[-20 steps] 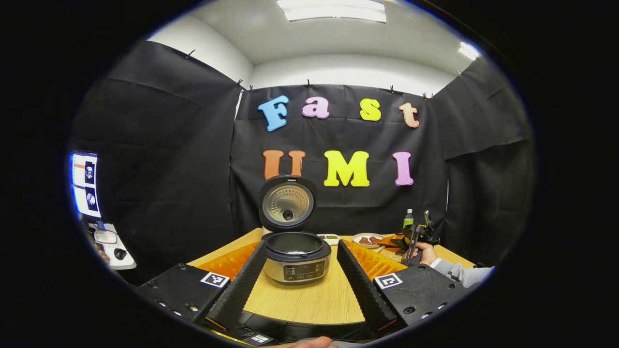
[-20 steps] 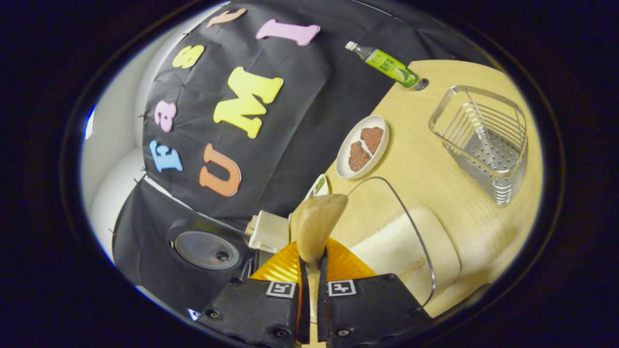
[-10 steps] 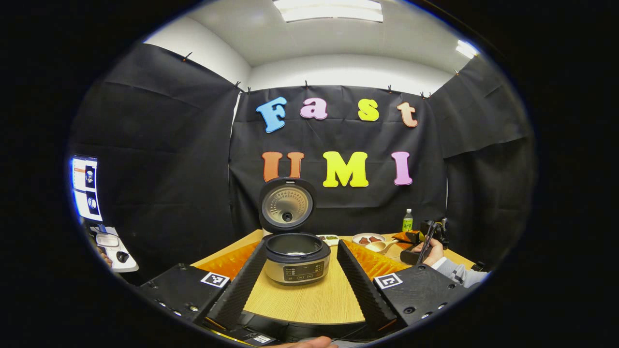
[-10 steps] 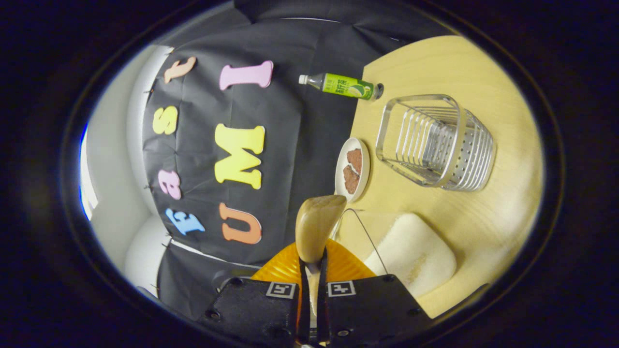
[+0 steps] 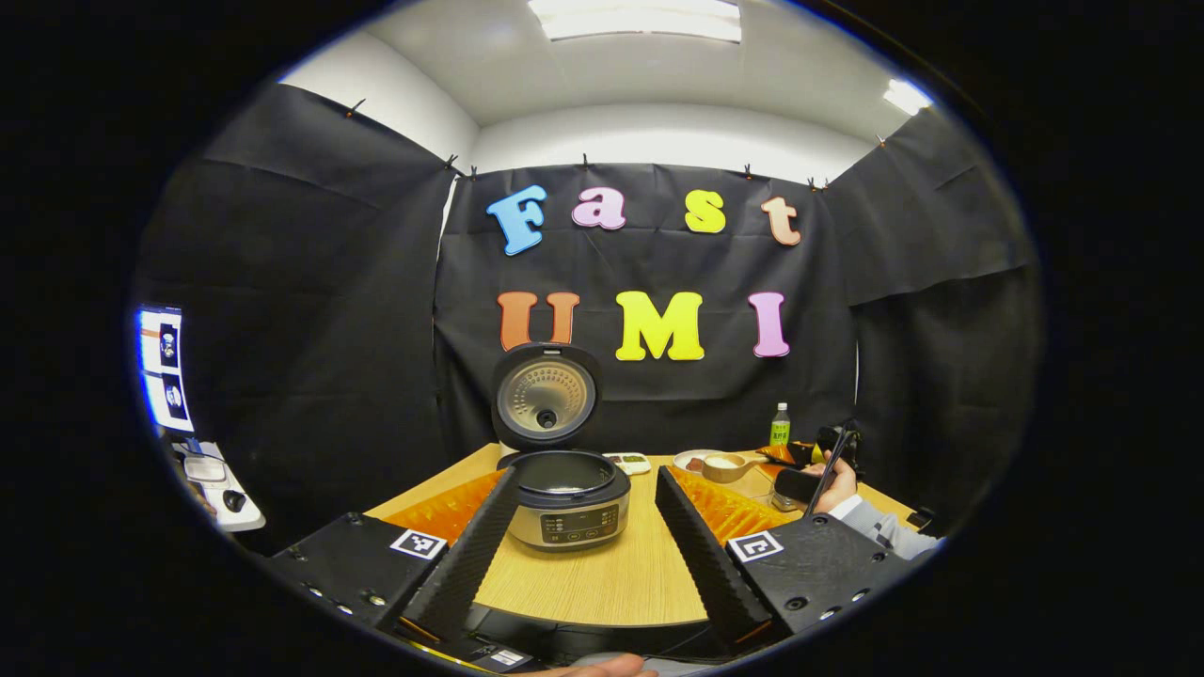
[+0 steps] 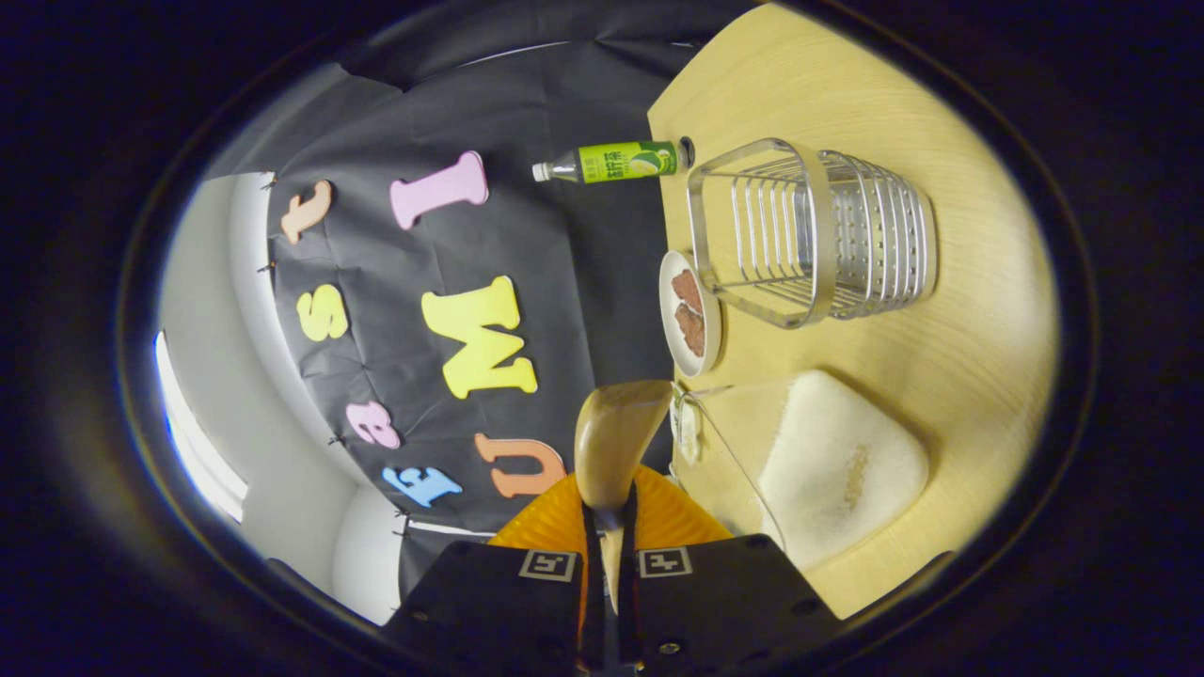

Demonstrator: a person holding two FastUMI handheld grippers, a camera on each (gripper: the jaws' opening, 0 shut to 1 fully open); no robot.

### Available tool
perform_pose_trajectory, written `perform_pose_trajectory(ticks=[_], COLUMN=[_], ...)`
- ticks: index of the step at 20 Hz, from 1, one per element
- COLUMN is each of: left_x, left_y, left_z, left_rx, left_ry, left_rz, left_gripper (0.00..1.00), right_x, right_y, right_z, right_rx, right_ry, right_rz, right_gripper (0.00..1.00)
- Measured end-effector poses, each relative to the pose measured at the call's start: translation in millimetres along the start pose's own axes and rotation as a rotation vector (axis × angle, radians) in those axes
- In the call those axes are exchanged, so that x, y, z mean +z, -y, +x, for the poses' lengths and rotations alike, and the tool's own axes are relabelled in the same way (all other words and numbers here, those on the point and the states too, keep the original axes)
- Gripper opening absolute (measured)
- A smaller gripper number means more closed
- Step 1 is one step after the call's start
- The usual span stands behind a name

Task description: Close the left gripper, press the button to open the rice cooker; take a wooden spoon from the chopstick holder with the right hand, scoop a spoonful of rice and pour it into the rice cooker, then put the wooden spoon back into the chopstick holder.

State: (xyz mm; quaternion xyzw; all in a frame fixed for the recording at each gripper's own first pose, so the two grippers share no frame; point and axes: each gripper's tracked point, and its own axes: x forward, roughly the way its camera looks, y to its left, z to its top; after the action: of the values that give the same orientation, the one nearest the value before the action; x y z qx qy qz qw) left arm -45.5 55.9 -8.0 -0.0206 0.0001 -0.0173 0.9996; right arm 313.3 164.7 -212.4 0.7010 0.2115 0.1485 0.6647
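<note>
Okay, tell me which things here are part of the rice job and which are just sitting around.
Part of the job:
rice cooker, lid up
wooden spoon, held in the right gripper
rice container
chopstick holder
left gripper, open

Just lying about:
green bottle
plate of brown food

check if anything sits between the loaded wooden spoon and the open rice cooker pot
Nothing visible does. In the left gripper view the wooden spoon is held above the tabletop, right of the silver rice cooker, whose round lid stands open, with bare light wooden table between them.
</note>
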Motion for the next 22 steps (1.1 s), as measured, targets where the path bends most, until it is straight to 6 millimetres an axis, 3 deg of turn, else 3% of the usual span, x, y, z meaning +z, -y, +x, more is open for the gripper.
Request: perform_pose_trajectory(ticks=[6, 10, 12, 18, 22], left_x=[0.2, 0.2, -0.2, -13.3, -16.3], left_y=[-5.8, -33.8, -45.5, -75.7, -90.8], left_z=[-2.6, -23.2, -27.4, -37.6, -46.0], left_rx=[0.019, 0.044, 0.064, 0.104, 0.120], left_ry=[-0.001, 0.006, 0.004, -0.029, -0.035], left_rz=[-0.001, -0.007, -0.011, -0.023, -0.023], left_gripper=[0.94, 0.93, 0.93, 0.94, 0.94], right_x=[-43.2, -83.8, -108.5, -192.6, -236.8], right_y=[-33.7, -53.7, -60.1, -84.5, -98.0], right_z=[8.2, 27.2, 39.7, 73.0, 88.8], right_rx=[0.006, -0.020, -0.045, -0.107, -0.152], right_ry=[-0.056, -0.085, -0.103, -0.165, -0.190], right_rz=[-0.063, -0.138, -0.179, -0.362, -0.557], right_gripper=[0.11, 0.11, 0.08, 0.13, 0.14])
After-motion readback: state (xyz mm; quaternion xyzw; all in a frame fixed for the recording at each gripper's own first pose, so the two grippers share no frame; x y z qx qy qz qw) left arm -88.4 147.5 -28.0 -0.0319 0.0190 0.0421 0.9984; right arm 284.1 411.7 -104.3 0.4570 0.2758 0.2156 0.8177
